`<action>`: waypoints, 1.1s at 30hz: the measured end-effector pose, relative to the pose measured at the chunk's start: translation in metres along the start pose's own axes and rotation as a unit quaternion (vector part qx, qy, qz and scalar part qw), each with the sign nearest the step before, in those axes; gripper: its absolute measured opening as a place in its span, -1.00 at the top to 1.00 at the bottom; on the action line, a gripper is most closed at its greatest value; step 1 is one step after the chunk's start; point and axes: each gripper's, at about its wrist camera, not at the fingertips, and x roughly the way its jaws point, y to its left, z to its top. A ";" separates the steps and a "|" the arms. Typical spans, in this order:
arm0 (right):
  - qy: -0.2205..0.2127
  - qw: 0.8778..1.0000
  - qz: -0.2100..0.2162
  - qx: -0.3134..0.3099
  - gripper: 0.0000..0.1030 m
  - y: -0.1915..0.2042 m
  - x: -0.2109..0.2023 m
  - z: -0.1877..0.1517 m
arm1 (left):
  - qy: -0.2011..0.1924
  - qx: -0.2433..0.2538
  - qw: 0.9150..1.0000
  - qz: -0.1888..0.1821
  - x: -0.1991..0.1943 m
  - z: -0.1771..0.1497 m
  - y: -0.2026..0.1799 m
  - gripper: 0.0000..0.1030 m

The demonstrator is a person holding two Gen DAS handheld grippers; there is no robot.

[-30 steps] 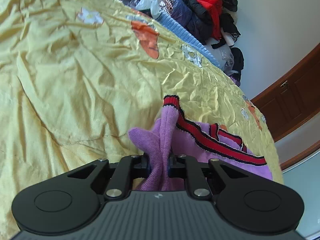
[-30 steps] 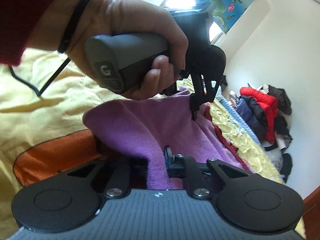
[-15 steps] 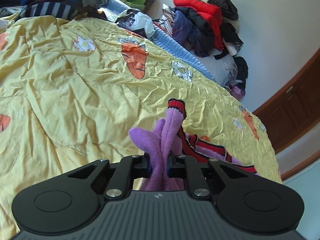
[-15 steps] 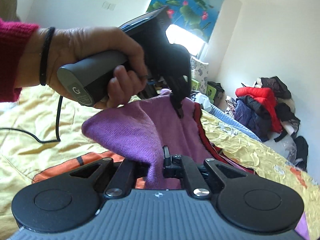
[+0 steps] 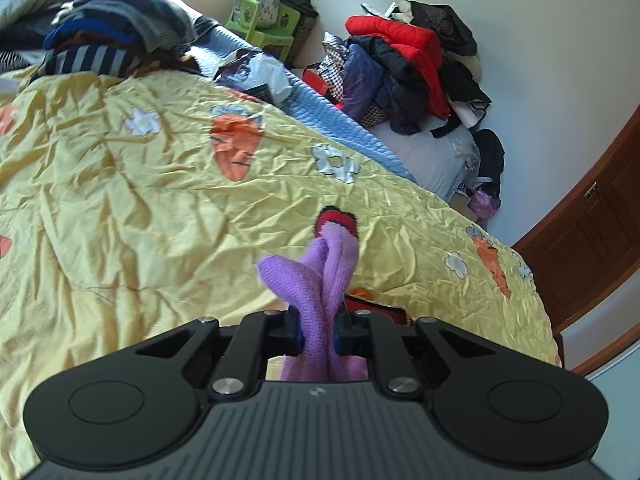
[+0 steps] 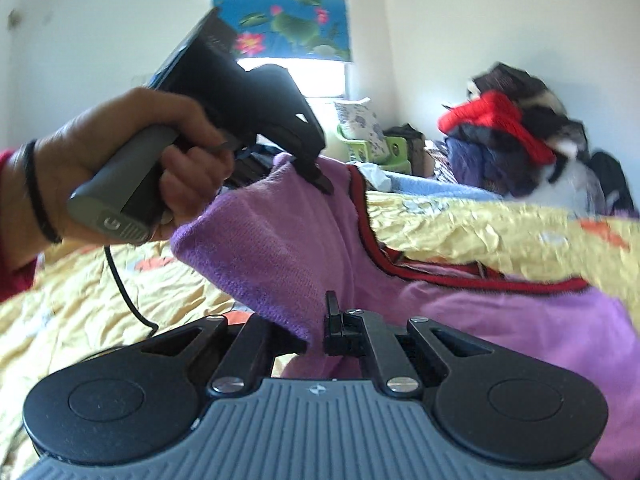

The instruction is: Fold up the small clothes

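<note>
Left tongs (image 5: 318, 332): jaws closed on a bunched fold of purple knit garment (image 5: 320, 276), red-and-black trimmed cuff (image 5: 338, 220) standing above them. Beneath: bed with crumpled yellow quilt (image 5: 120, 208) printed with carrots and flowers. Far edge of bed: blue quilted cover (image 5: 340, 120), dark folded clothes pile (image 5: 116, 36). Beyond the bed: heap of jackets (image 5: 404, 68), green stool (image 5: 264, 32), brown wooden door (image 5: 592, 232).

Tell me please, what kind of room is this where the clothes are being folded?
Most likely a bedroom in a home. A bed with a yellow carrot-print quilt fills the view, piles of jackets and other clothes lie around it, and a window with a lotus-print blind and a wooden door are in view.
</note>
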 end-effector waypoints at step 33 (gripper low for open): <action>-0.016 0.985 -0.046 0.164 0.83 -0.133 -0.059 -0.042 | 0.011 0.127 0.991 0.032 0.060 -0.070 -0.173 0.76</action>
